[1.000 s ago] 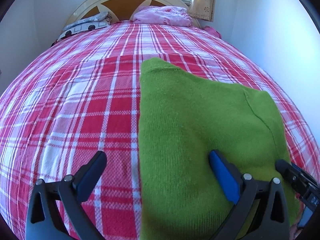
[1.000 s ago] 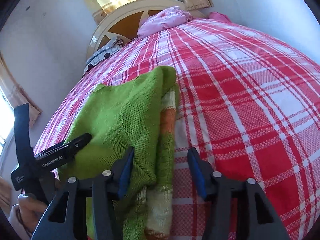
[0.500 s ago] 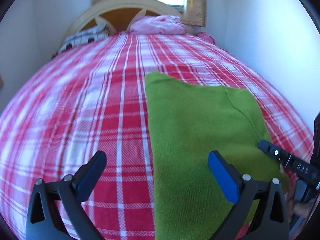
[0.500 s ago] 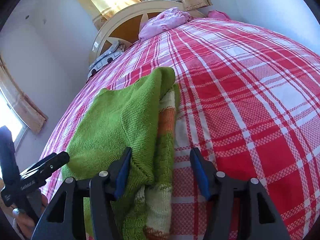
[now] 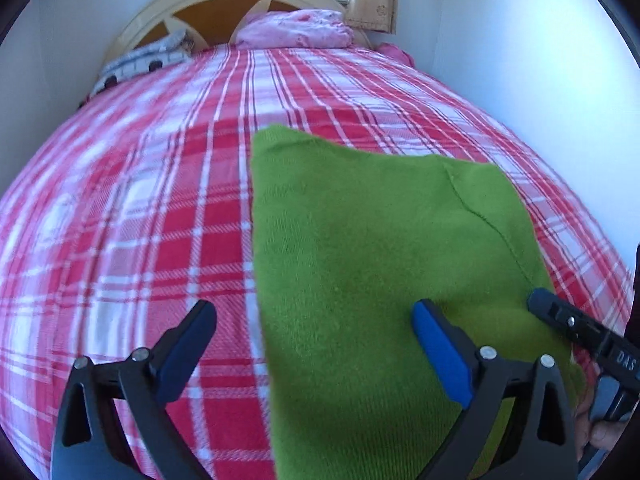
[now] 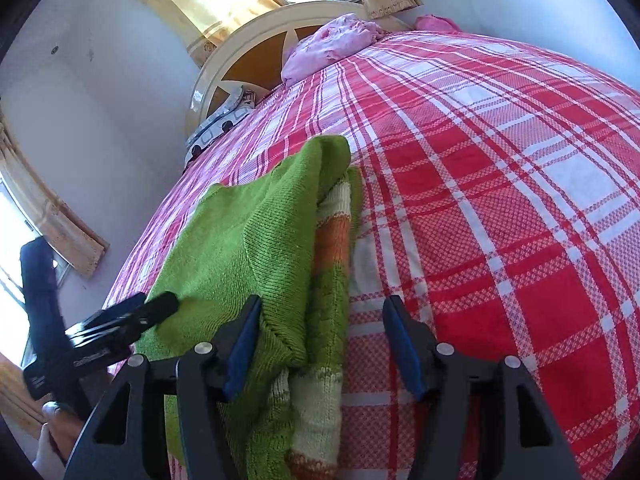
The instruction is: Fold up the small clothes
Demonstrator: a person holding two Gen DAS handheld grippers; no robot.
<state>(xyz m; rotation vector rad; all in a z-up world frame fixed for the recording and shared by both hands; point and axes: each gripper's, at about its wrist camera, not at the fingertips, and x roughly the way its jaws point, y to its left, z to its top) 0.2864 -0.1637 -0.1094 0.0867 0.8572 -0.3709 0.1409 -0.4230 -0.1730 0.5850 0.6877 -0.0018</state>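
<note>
Green sweater lying folded on plaid bedspread, near edge, striped layer showing at right side. Left gripper wide open, straddling sweater's left edge, gripping nothing. Right gripper just been opening, right folded edge between jaws, pads apparently off it. Likely fold just released; next: regrip near hem, fold toward far end.

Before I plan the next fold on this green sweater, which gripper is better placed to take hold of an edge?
Right, probably. The right gripper is open with the green sweater and its striped edge between its jaws. The left gripper is open astride the sweater's other edge, one finger over bare red plaid bedspread.
</note>
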